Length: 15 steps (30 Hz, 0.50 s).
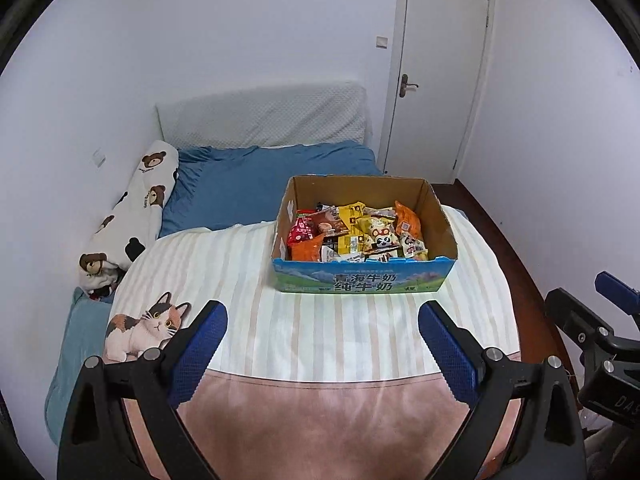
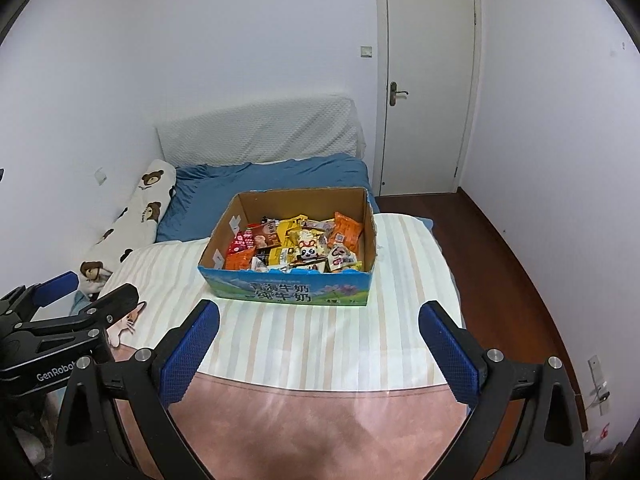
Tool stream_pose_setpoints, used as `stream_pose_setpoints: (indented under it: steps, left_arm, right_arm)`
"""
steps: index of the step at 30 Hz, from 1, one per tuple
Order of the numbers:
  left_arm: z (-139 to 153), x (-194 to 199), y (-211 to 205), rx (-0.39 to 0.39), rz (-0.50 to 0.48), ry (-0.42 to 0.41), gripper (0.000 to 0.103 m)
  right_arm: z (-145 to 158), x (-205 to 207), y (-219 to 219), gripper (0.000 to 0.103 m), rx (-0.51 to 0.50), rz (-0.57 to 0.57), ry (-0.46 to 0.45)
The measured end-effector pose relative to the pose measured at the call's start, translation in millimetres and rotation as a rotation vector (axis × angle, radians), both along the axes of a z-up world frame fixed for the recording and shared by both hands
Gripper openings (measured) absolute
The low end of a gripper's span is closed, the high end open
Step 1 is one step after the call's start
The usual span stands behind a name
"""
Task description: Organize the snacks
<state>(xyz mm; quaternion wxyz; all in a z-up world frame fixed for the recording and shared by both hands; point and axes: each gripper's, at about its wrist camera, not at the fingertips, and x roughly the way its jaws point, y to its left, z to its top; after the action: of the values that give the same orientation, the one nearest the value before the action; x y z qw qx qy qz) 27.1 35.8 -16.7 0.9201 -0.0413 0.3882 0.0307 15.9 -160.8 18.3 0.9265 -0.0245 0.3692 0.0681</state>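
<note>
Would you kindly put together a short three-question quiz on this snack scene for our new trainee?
1. True or false: the left gripper is shut on a snack packet.
2. Where are the snack packets? A) spread on the blanket B) in the cardboard box C) on the floor
3. Fill in: the box rests on the ______ blanket.

Key: 1. False; both the left and the right gripper are open and hold nothing. 2. B. 3. Striped.

Corrugated cardboard box (image 2: 288, 296) with glossy printed front, crinkly glossy plastic snack packets (image 2: 296, 248), matt striped cloth blanket (image 2: 320, 340), polished wood floor (image 2: 520, 280).
</note>
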Motion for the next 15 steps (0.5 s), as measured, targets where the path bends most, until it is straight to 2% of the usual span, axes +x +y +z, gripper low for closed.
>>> stream_pose_setpoints:
  steps: [3, 15]
  left_arm:
    - [0, -2, 0, 0.019, 0.014, -0.013, 0.103]
    - [-11, 36, 0, 0.029, 0.04, -0.025, 0.103]
  right_arm:
    - [-2, 3, -2, 0.103, 0.015, -0.005, 0.0]
    - [-15, 46, -7, 0.103, 0.014, -0.048, -0.013]
